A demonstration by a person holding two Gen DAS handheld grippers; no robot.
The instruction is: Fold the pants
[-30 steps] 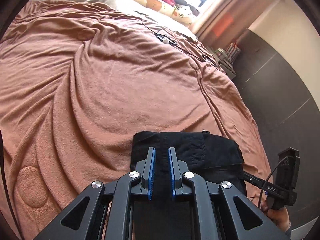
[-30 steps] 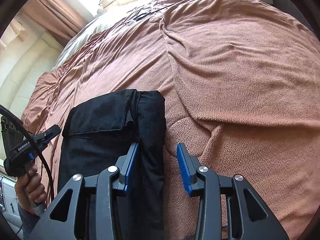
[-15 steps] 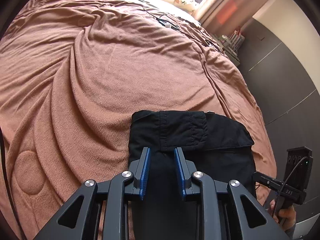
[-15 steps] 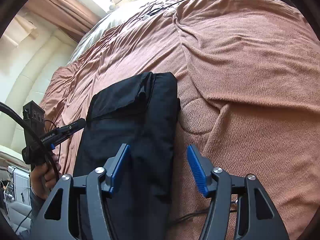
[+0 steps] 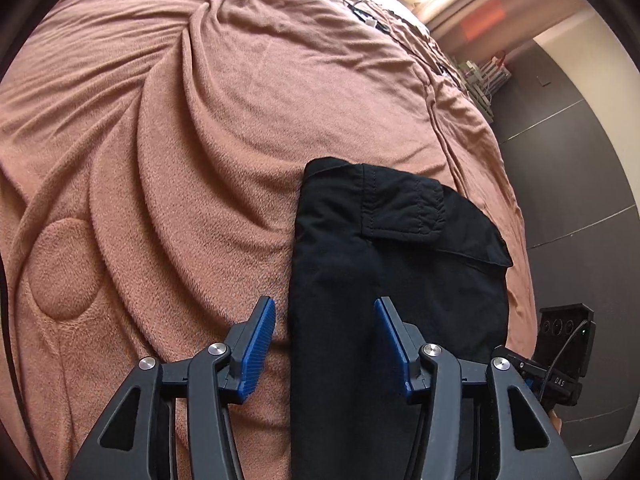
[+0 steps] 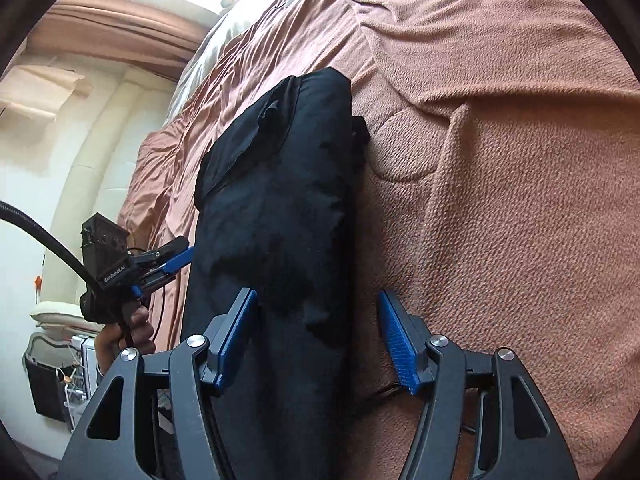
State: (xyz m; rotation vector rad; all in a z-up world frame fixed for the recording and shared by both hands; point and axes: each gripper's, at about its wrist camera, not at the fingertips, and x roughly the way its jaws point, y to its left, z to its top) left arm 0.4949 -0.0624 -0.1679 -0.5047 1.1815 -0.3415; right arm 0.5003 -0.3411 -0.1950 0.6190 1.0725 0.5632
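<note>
Folded black fabric pants (image 5: 396,280) laid on brown fleece bedspread (image 5: 180,160), left hand-held gripper (image 5: 324,340) jaws opening astride the pants edge, nothing gripped, right hand-held gripper (image 6: 318,338) held half open over the pants, nothing gripped

Both grippers same build: left gripper (image 5: 324,344) and right gripper (image 6: 318,340) matte black linkage arms, silver round screws at pivots, ribbed blue pads (image 5: 256,350). Black cable (image 6: 40,240) too.

So my left hand-held gripper (image 5: 324,338) was nearly pinched together a second ago and its jaws are opening now, with the left edge of the folded black pants (image 5: 392,264) between the pads, not gripped. My right hand-held gripper (image 6: 318,332) spread wider too and sits straddling the pants' right edge. Both dipped closer, so the pants fill more of each view.
</note>
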